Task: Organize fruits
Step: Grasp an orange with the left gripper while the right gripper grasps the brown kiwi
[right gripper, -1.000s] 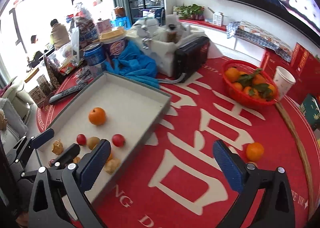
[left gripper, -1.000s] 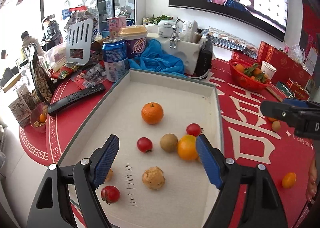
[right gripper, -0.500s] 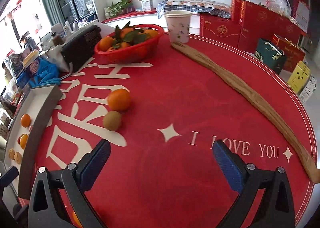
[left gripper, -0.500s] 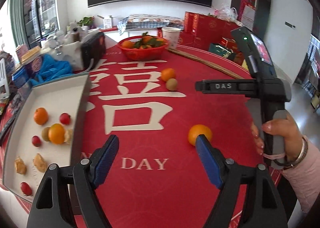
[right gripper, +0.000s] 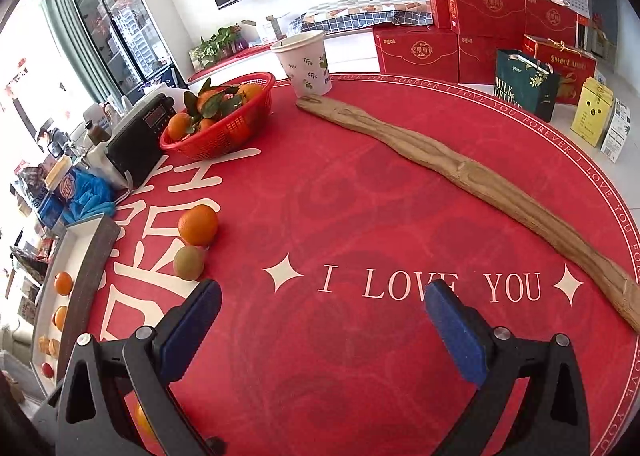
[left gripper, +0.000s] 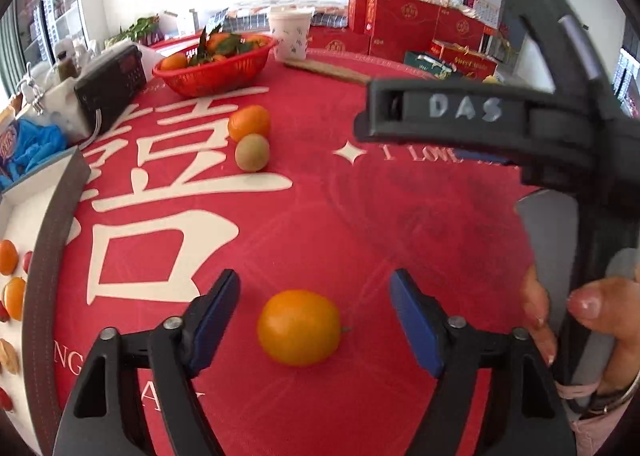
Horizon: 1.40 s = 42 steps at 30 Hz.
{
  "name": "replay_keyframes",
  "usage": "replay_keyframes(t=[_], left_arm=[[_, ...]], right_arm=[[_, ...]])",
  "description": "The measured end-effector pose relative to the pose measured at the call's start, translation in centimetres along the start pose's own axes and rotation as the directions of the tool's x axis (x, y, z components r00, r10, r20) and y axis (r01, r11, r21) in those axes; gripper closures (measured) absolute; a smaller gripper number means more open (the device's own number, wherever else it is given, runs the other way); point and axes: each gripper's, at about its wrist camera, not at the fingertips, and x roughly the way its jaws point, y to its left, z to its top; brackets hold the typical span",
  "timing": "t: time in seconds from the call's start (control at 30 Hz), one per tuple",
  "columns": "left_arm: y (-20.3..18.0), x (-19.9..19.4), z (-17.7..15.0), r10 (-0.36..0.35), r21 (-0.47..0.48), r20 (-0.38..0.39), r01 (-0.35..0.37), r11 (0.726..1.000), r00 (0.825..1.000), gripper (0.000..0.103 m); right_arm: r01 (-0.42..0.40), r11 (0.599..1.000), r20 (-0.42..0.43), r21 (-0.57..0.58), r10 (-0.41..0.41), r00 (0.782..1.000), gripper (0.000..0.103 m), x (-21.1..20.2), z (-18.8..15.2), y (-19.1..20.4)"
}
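Now at the pick-up step: left gripper (left gripper: 316, 312) poised over a loose yellow-orange fruit (left gripper: 299, 327) on the red tablecloth (left gripper: 360, 216). Jaws just been closing but spread wide, fruit between them, pads clear of it on both sides. Nothing pinched yet. Next move, by judgement: lower a little, centre on the fruit, close until both pads bear on it; round and smooth, so likely to roll or squirt out if caught off-centre. Then carry to the grey-walled tray (left gripper: 48, 240) at far left, where several small fruits already lie.

Right gripper (right gripper: 322, 320) hanging over bare cloth near the lettering, jaws spread, empty. Seen from the left wrist view as a dark body crossing the upper right, with the person's hand (left gripper: 600, 312) on its handle just beside the left gripper's right finger. Crowding possible there during the lift.

Also loose on the cloth, well apart from the target: a mandarin (left gripper: 249, 123) touching a kiwi (left gripper: 252, 152). Farther back: red basket (left gripper: 216, 74) of leafy mandarins, paper cup (left gripper: 290, 36), long wooden strip (right gripper: 460, 172), black radio (right gripper: 140, 136). Straight route to the tray unobstructed, apart from its raised wall to clear.
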Motion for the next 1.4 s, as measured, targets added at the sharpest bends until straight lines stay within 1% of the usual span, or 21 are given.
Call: replay_keyframes(t=[0.03, 0.1, 0.13, 0.17, 0.33, 0.4, 0.53, 0.63, 0.67, 0.7, 0.73, 0.77, 0.83, 0.87, 0.9, 1.0, 1.07, 1.13, 1.27, 1.33, 1.4], left_arm=[[-0.1, -0.1, -0.1, 0.024, 0.015, 0.016, -0.025, 1.000, 1.000, 0.033], [0.2, -0.3, -0.3, 0.016, 0.011, 0.018, -0.016, 1.000, 1.000, 0.044], [0.5, -0.4, -0.5, 0.029, 0.010, 0.019, -0.029, 1.000, 0.999, 0.057], [0.8, -0.5, -0.6, 0.031, 0.009, 0.017, -0.031, 0.999, 0.999, 0.063], [3.8, -1.2, -1.8, 0.079, -0.044, 0.033, -0.078, 0.996, 0.996, 0.063], [4.9, -1.5, -2.2, 0.089, -0.070, 0.035, -0.086, 0.994, 0.995, 0.063], [5.9, -1.6, -2.3, 0.104, -0.091, 0.034, -0.100, 0.991, 0.994, 0.063], [5.9, -1.9, -2.5, 0.112, -0.099, 0.032, -0.108, 0.989, 0.993, 0.057], [6.1, -1.9, -2.5, 0.114, -0.107, 0.031, -0.110, 0.988, 0.993, 0.053], [6.3, -1.9, -2.5, 0.113, -0.115, 0.029, -0.109, 0.987, 0.993, 0.052], [6.4, -1.9, -2.5, 0.112, -0.121, 0.028, -0.108, 0.987, 0.993, 0.050], [6.4, -1.9, -2.5, 0.114, -0.121, 0.027, -0.110, 0.987, 0.993, 0.049], [6.3, -1.9, -2.5, 0.124, -0.116, 0.027, -0.120, 0.986, 0.992, 0.049], [6.2, -1.9, -2.5, 0.127, -0.116, 0.026, -0.123, 0.986, 0.992, 0.049], [6.2, -1.9, -2.5, 0.129, -0.120, 0.026, -0.125, 0.985, 0.991, 0.049], [6.3, -2.0, -2.6, 0.134, -0.132, 0.025, -0.130, 0.983, 0.991, 0.051], [6.2, -2.2, -2.7, 0.138, -0.134, 0.029, -0.133, 0.982, 0.990, 0.071], [6.4, -2.4, -2.9, 0.140, -0.140, 0.031, -0.134, 0.981, 0.990, 0.076], [7.0, -2.9, -3.2, 0.122, -0.158, 0.023, -0.117, 0.980, 0.992, 0.076], [7.3, -4.0, -3.3, 0.118, -0.165, 0.049, -0.108, 0.980, 0.992, 0.075], [7.5, -5.3, -3.4, 0.109, -0.149, 0.085, -0.096, 0.984, 0.990, 0.065]], right_arm=[[-0.002, 1.000, -0.002, 0.003, 0.002, 1.000, 0.001, 0.1, 0.0, 0.0], [-0.006, 1.000, -0.009, 0.002, 0.006, 1.000, 0.001, 0.2, 0.0, 0.1], [-0.007, 1.000, -0.012, -0.005, 0.006, 1.000, 0.001, 0.3, 0.0, 0.2], [-0.006, 1.000, -0.016, -0.014, 0.006, 1.000, 0.001, 0.4, -0.2, 0.5], [-0.012, 0.995, -0.064, -0.102, 0.005, 0.998, 0.001, 1.9, -0.9, 3.1], [0.006, 0.987, -0.067, -0.161, -0.017, 0.998, 0.001, 2.6, -0.9, 4.9], [-0.021, 0.973, -0.085, -0.229, 0.002, 0.996, 0.001, 4.5, -0.5, 8.2], [0.008, 0.959, -0.077, -0.283, -0.031, 0.997, 0.001, 6.1, -0.2, 10.6], [0.022, 0.956, -0.071, -0.292, -0.045, 0.996, 0.004, 6.4, -0.1, 11.1], [0.041, 0.953, -0.057, -0.299, -0.061, 0.997, 0.019, 6.5, -0.1, 11.5], [0.058, 0.950, -0.042, -0.307, -0.074, 0.996, 0.028, 6.5, -0.1, 11.8], [0.069, 0.947, -0.032, -0.315, -0.083, 0.996, 0.042, 6.4, 0.0, 12.1], [0.071, 0.937, -0.038, -0.343, -0.089, 0.995, 0.053, 6.3, -0.1, 12.4], [0.066, 0.937, -0.030, -0.342, -0.081, 0.996, 0.067, 6.2, -0.1, 12.5], [0.057, 0.938, -0.031, -0.343, -0.072, 0.997, 0.075, 6.1, -0.3, 12.5], [0.018, 0.950, -0.049, -0.313, -0.035, 0.998, 0.075, 5.6, -0.3, 11.8], [0.004, 0.955, -0.057, -0.297, -0.022, 0.998, 0.075, 5.2, -0.4, 11.3], [-0.012, 0.960, -0.065, -0.280, -0.006, 0.998, 0.075, 4.7, -0.7, 10.7], [-0.026, 0.968, -0.059, -0.251, 0.012, 0.998, 0.075, 4.1, -0.4, 9.6], [-0.028, 0.972, -0.065, -0.234, 0.013, 0.998, 0.075, 4.3, -0.2, 9.2], [-0.038, 0.976, -0.073, -0.215, 0.023, 0.997, 0.075, 4.5, -0.1, 8.9]])
